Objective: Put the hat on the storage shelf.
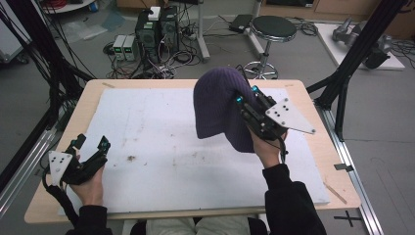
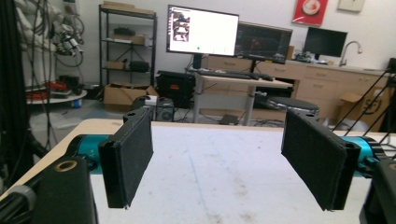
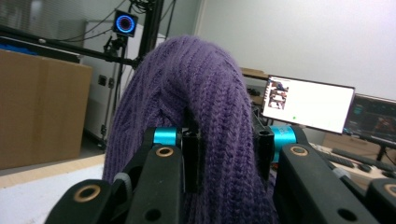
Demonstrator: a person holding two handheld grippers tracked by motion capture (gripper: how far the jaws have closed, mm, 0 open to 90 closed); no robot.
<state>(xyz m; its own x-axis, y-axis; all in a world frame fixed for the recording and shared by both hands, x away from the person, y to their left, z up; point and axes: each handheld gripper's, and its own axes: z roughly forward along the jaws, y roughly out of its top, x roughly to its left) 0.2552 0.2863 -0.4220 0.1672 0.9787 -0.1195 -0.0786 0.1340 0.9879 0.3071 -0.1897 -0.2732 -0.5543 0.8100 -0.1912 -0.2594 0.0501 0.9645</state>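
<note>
Left gripper point(image 1: 93, 147) low at near-left, held in left hand point(image 1: 89, 185), jaws spread wide, nothing between pads point(image 2: 128, 156). Right gripper point(image 1: 247, 96) raised at centre-right, gripped from below by right hand point(image 1: 266, 149), pointing away and leftward, grey plate on top. Jaws pressed in on hat point(image 3: 205, 121), knit bunched between them and draped over. Dark sleeves on both forearms.

A white mat point(image 1: 161, 147) covers most of the table point(image 1: 93, 93). Above its right half, a knit hat point(image 1: 218, 107) hangs from the right gripper point(image 1: 247, 98), clear of the mat. The left gripper point(image 1: 93, 147) sits at the mat's near left edge, well apart from the hat. Behind the table stands a stool point(image 1: 273, 29).
</note>
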